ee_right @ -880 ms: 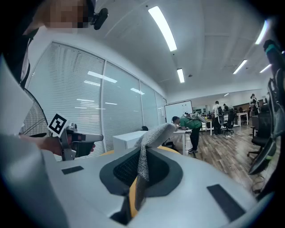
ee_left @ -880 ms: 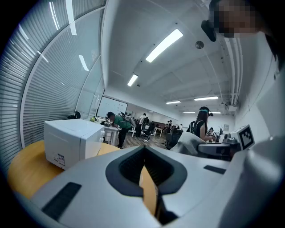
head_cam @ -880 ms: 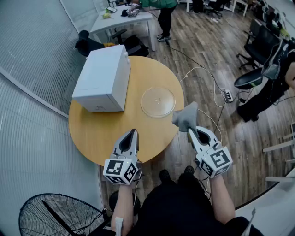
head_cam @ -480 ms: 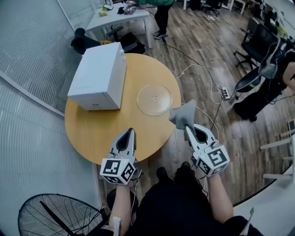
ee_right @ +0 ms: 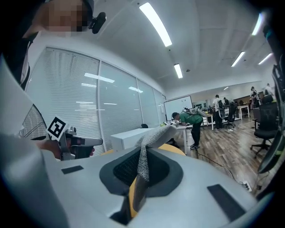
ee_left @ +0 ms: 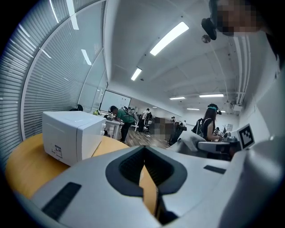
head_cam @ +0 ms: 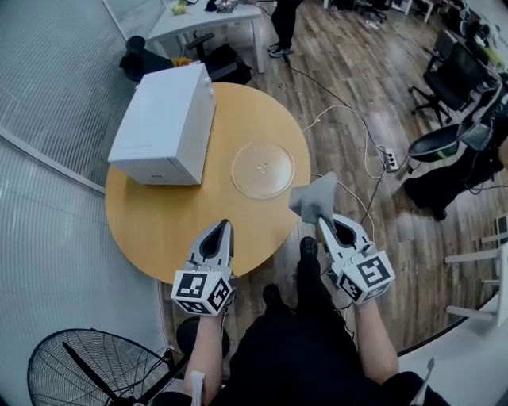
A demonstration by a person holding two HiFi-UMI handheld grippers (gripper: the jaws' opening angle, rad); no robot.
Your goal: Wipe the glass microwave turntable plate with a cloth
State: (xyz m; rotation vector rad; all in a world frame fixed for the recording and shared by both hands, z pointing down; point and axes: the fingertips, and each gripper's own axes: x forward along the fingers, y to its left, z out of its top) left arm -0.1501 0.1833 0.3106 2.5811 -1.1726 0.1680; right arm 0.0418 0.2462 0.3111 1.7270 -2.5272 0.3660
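The clear glass turntable plate [head_cam: 263,169] lies flat on the round wooden table [head_cam: 159,222], right of the white microwave [head_cam: 163,123]. My right gripper [head_cam: 321,220] is shut on a grey cloth [head_cam: 314,198], which bunches up above its tips just off the table's right edge, short of the plate. In the right gripper view the cloth [ee_right: 153,138] rises from between the closed jaws. My left gripper [head_cam: 221,227] is shut and empty over the table's near edge. Its jaws meet with nothing between them in the left gripper view [ee_left: 149,178].
The microwave [ee_left: 71,136] stands at the table's far left. A white desk [head_cam: 210,20] with a person beside it is beyond the table. Cables and a power strip [head_cam: 389,161] lie on the wood floor at right, office chairs [head_cam: 448,135] further right. A fan [head_cam: 87,373] stands at lower left.
The view has shifted so the table and plate sit slightly further left and higher. Both grippers keep their pose; the cloth stays held in the right one.
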